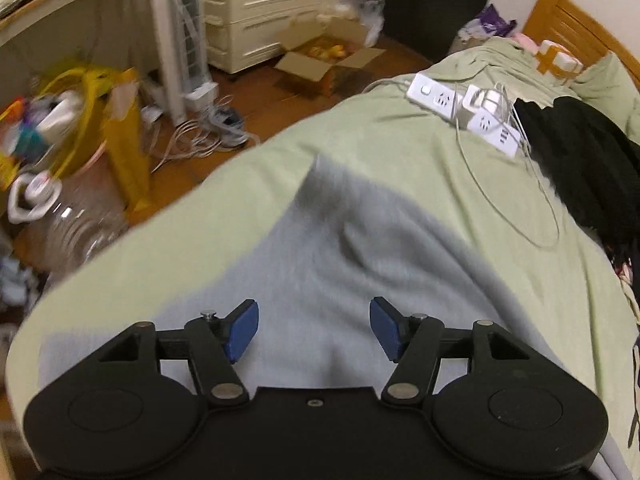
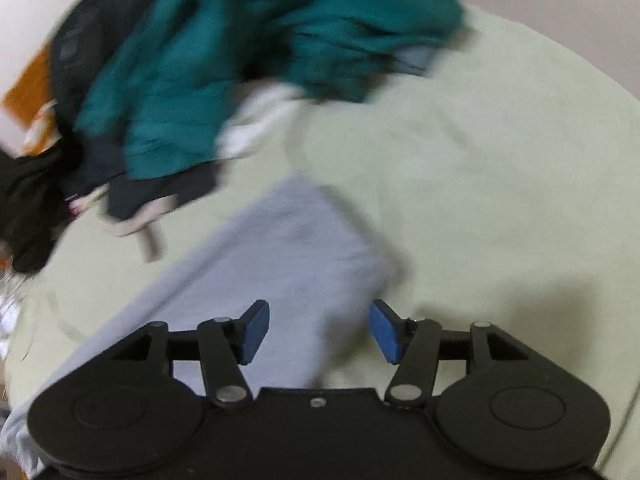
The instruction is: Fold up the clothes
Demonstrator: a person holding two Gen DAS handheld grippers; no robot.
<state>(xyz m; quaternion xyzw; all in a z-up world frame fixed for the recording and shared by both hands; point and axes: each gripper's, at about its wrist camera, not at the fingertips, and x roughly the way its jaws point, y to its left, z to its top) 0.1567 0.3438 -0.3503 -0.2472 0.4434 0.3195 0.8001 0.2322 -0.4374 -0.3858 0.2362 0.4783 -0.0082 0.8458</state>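
Left wrist view: my left gripper hangs with jaws apart and nothing between them, over the grey garment spread on the bed just ahead and below. My right gripper is likewise apart and empty, with the same garment's folded end just ahead of it. I judge this piece part-folded, not finished. Beyond, the pile of teal and dark clothes looks untouched, so most work remains. Far ahead-left, an open box on the floor holds yellowish items I can't identify.
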